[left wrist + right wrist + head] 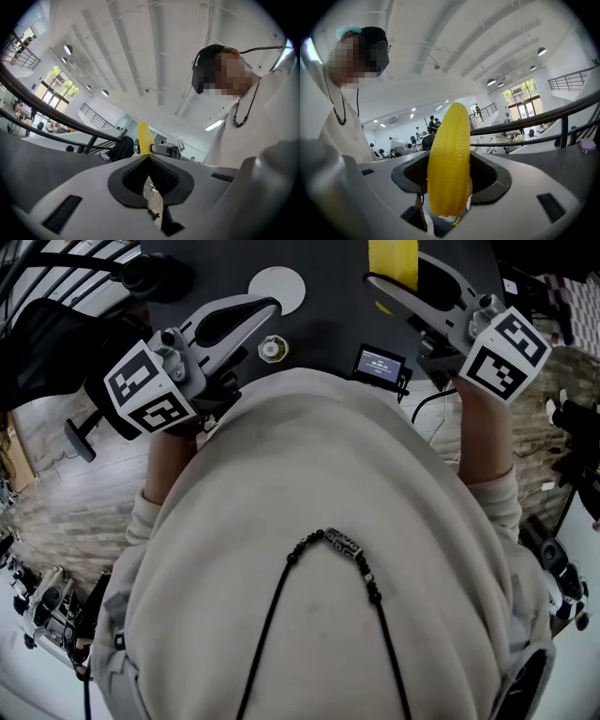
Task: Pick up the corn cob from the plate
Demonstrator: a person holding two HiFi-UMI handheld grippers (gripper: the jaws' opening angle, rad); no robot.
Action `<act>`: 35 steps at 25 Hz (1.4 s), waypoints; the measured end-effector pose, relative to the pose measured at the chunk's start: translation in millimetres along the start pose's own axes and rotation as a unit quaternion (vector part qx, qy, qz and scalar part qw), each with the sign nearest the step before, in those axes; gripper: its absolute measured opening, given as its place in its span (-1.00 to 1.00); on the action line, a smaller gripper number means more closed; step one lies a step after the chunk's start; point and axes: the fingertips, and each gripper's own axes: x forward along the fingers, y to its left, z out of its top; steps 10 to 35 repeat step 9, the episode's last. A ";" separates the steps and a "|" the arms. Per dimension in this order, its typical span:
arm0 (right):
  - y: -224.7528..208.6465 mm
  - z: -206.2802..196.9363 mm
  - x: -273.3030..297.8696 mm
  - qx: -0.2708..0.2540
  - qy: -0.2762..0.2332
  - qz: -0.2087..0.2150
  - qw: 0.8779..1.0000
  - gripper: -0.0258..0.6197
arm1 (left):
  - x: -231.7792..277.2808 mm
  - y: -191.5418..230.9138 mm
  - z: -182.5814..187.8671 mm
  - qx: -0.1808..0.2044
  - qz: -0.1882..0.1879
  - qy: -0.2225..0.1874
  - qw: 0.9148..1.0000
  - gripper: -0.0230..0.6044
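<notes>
Corn cob off the plate, pinched in the right gripper.
The right gripper [396, 277] clamps the yellow corn cob [450, 159] around its lower half, with the cob standing upright over the dark bench [328, 324] and well apart from the white plate [277, 287]. The left gripper [149, 155] has its jaws pressed together, tips near the plate. A small screen unit [380, 362] at the bench edge shows text too small to read. The gripper cubes carry only black-and-white square markers.

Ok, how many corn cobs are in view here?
1. The corn cob is gripped between the jaws of the right hand-held gripper. The person's body hides part of the table, so more may be hidden.
</notes>
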 end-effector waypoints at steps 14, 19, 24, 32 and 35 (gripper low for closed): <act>8.1 -4.4 7.8 -0.001 0.005 0.005 1.000 -0.11 | -10.8 -2.4 -1.0 0.001 0.002 0.000 1.000 -0.92; 8.1 -4.4 7.8 -0.001 0.005 0.005 1.000 -0.11 | -10.8 -2.4 -1.0 0.001 0.002 0.000 1.000 -0.92; 8.1 -4.4 7.8 -0.001 0.005 0.005 1.000 -0.11 | -10.8 -2.4 -1.0 0.001 0.002 0.000 1.000 -0.92; 8.1 -4.4 7.8 -0.001 0.005 0.005 1.000 -0.11 | -10.8 -2.4 -1.0 0.001 0.002 0.000 1.000 -0.92; 8.1 -4.4 7.8 -0.001 0.005 0.005 1.000 -0.11 | -10.8 -2.4 -1.0 0.001 0.002 0.000 1.000 -0.92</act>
